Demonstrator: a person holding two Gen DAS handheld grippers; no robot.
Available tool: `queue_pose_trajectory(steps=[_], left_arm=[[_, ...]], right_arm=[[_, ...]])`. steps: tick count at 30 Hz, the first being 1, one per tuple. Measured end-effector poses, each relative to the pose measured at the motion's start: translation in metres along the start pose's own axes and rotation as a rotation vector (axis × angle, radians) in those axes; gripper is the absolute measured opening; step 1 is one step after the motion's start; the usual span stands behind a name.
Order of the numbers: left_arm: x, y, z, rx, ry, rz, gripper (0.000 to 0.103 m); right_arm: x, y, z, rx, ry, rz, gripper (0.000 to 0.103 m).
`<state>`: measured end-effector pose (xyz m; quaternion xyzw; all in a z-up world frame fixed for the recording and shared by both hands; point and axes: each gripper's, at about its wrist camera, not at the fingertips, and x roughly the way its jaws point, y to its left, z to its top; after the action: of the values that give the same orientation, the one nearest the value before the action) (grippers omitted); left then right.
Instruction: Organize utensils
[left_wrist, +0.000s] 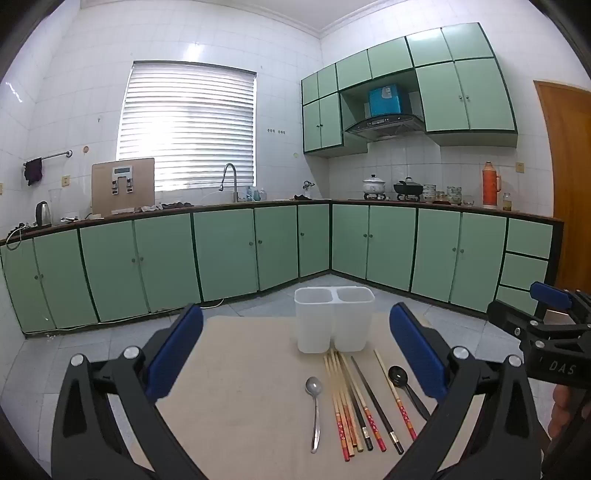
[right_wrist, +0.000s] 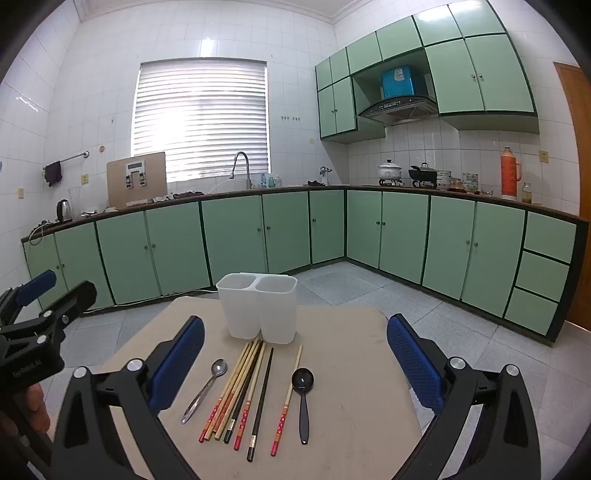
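Your chopsticks (right_wrist: 240, 391), slim bamboo and black sticks, lie just before the white plastic holder (right_wrist: 258, 306) with a steel spoon (right_wrist: 205, 389) and black spoon (right_wrist: 303, 391). Both your left gripper (left_wrist: 295, 354) and right gripper (right_wrist: 295, 354) stand spread, empty.

Left wrist view: looks forward and slightly downward between its own two blue-padded fingers (left_wrist: 177, 350), from close above the near edge of the beige table (left_wrist: 243, 387); the white two-compartment holder (left_wrist: 334, 321) lies right of centre, and the other gripper (left_wrist: 546, 314) enters at the right border. Right wrist view: same low, close, slightly downward stance, set further right, so the white two-compartment holder (right_wrist: 258, 306) sits left of centre. Both views share the holder, the utensil row before it, and the green cabinets (right_wrist: 236, 236) beyond.
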<state>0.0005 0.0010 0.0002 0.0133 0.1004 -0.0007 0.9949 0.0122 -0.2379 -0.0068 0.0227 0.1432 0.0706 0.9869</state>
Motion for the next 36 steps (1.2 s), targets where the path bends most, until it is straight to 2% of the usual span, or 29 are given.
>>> queue_pose_trajectory(steps=[17,19,36], left_arm=[[0.011,-0.004,0.003,0.004,-0.006,0.003,0.098],[0.002,-0.002,0.004,0.001,-0.009,0.005,0.098],[0.004,0.005,0.007,0.003,-0.011,0.003,0.098]], right_arm=[[0.000,0.001,-0.001,0.003,0.001,0.001,0.097],[-0.001,0.001,-0.001,0.003,0.001,0.001,0.097],[-0.001,0.003,-0.002,0.002,0.001,0.001,0.097]])
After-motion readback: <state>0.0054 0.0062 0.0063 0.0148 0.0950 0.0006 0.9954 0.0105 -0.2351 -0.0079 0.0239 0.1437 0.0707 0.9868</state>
